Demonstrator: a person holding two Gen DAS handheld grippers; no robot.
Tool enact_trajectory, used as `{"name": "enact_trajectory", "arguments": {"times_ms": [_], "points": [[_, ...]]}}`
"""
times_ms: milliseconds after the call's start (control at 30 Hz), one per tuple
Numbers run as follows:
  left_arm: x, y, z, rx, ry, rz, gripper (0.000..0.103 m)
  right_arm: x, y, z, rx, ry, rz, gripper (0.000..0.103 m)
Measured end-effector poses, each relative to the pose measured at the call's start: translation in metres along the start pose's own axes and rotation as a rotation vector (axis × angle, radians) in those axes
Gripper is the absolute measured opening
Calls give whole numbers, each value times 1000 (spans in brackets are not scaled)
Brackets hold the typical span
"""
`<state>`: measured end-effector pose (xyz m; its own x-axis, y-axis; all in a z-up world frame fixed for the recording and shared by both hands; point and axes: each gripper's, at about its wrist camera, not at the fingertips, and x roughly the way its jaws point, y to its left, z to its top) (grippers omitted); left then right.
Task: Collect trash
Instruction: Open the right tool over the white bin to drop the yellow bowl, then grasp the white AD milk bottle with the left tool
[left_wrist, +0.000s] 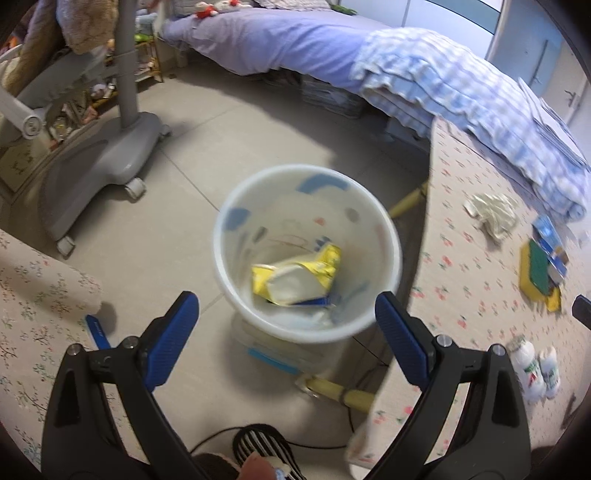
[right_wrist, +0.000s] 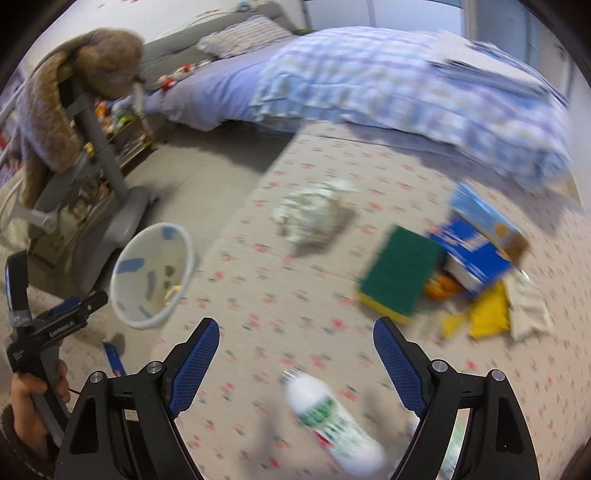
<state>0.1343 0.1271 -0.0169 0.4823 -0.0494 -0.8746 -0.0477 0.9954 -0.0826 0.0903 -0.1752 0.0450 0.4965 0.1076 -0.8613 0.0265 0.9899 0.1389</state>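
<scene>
A white bin (left_wrist: 280, 199) stands on the floor beside the table, with a yellow and white wrapper (left_wrist: 321, 266) inside. My left gripper (left_wrist: 288, 314) hovers open above the bin, empty. The right gripper (right_wrist: 295, 339) is open over the floral tablecloth (right_wrist: 295, 302), nothing between its fingers. On the table lie a crumpled tissue (right_wrist: 314, 214), a green and yellow sponge (right_wrist: 399, 273), blue boxes (right_wrist: 476, 236), yellow wrappers (right_wrist: 484, 314) and a white bottle (right_wrist: 332, 417) just below the right gripper. In the right wrist view the bin (right_wrist: 155, 251) sits at the left, below a hand holding the left gripper (right_wrist: 55, 314).
A bed (left_wrist: 280, 40) with a blue checked quilt (left_wrist: 461, 96) runs behind the table. A grey wheeled chair base (left_wrist: 99, 162) stands on the floor left of the bin. A black cable and yellow table legs (left_wrist: 340, 391) lie near the bin. A striped slipper (left_wrist: 262, 446) shows below.
</scene>
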Motion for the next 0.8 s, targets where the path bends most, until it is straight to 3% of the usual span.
{"name": "enact_trajectory", "arguments": {"times_ms": [167,433,800], "points": [[-5,-28,-10,50,15,-39,96,-14,-55,-24,130,15,-3,87],[0,-86,-33,132,102,-141,96,-25,-117,-57,219,38,-66,87],[4,-179,-64,198,250,-360,96,-35,-153,-92,245,76,-75,87]]}}
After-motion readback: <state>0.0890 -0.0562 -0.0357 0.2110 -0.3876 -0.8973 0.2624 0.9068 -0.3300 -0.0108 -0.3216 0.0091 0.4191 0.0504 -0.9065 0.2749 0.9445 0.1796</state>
